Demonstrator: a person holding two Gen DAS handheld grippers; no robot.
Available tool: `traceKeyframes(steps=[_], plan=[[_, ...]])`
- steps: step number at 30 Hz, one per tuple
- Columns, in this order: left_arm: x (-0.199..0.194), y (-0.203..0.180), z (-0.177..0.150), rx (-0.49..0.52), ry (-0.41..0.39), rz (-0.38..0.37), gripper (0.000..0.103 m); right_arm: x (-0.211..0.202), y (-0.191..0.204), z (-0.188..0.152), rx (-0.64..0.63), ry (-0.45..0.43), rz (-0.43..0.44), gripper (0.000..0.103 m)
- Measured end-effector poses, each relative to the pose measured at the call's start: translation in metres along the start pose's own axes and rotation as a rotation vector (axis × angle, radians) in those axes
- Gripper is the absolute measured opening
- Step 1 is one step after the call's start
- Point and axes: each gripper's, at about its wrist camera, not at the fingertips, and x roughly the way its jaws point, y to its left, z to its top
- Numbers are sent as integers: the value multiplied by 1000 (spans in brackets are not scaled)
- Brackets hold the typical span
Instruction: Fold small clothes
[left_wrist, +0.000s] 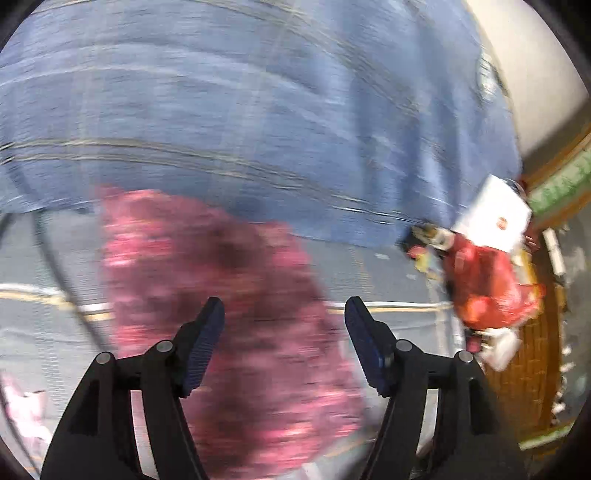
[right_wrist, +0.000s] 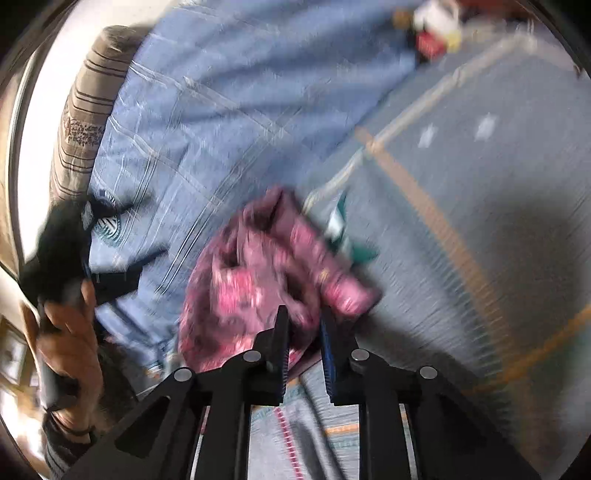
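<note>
A pink patterned garment lies bunched on a grey mat, blurred in both views. My left gripper hangs above it, open, with nothing between its pads. In the right wrist view the garment sits just ahead of my right gripper. Its jaws stand a narrow gap apart, with a fold of pink cloth between the tips. The blur hides whether the pads press on the cloth.
A blue checked sheet covers the far side. A teal and white cloth lies beside the garment. A red bag and white box sit at right. A striped pillow and a person's hand are at left.
</note>
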Motion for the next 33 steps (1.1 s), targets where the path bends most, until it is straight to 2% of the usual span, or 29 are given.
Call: traceKeyframes(steps=[1,3,5,7,9,10,12,13,14,15,18,20,23,24,26,29,30,32,33], plan=[[-1,24,-4,-37,-6,47,67,-7,9,11,-42,-40,-4,18],[-2,65,-11,-123,-7,77,67,-4,33,37,-129,-42,28,20],[3,99,-21,-227,9,62,67,18,55,59,-190,21,75,39],[11,116,-29,-280,36,28,67,59,76,79,-226,130,128,52],[18,120,-36,-288,48,17,67,101,85,85,-224,215,120,52],[20,121,-39,-282,52,6,67,126,89,85,-224,270,95,51],[23,121,-42,-277,59,-11,67,162,90,82,-238,309,14,52],[23,120,-41,-274,60,-22,67,175,89,78,-241,345,-2,50],[22,120,-40,-270,59,-34,67,185,90,76,-242,374,-9,26],[21,119,-39,-266,55,-48,67,188,95,75,-276,376,-6,8],[18,113,-39,-245,28,-63,68,164,112,85,-390,228,48,8],[24,108,-39,-226,24,-33,73,162,103,96,-349,180,13,4],[43,99,-42,-195,67,24,73,194,75,95,-322,286,-150,4],[45,94,-43,-182,64,34,74,195,71,92,-338,294,-174,4],[37,88,-47,-145,52,38,73,177,73,92,-326,251,-107,7],[19,86,-57,-143,50,-1,73,142,70,96,-262,251,46,15],[14,86,-64,-146,46,-11,73,133,67,95,-244,265,78,19],[6,88,-77,-143,36,-20,74,121,63,84,-242,306,107,42],[7,86,-85,-142,42,-14,74,119,63,74,-259,325,98,43]])
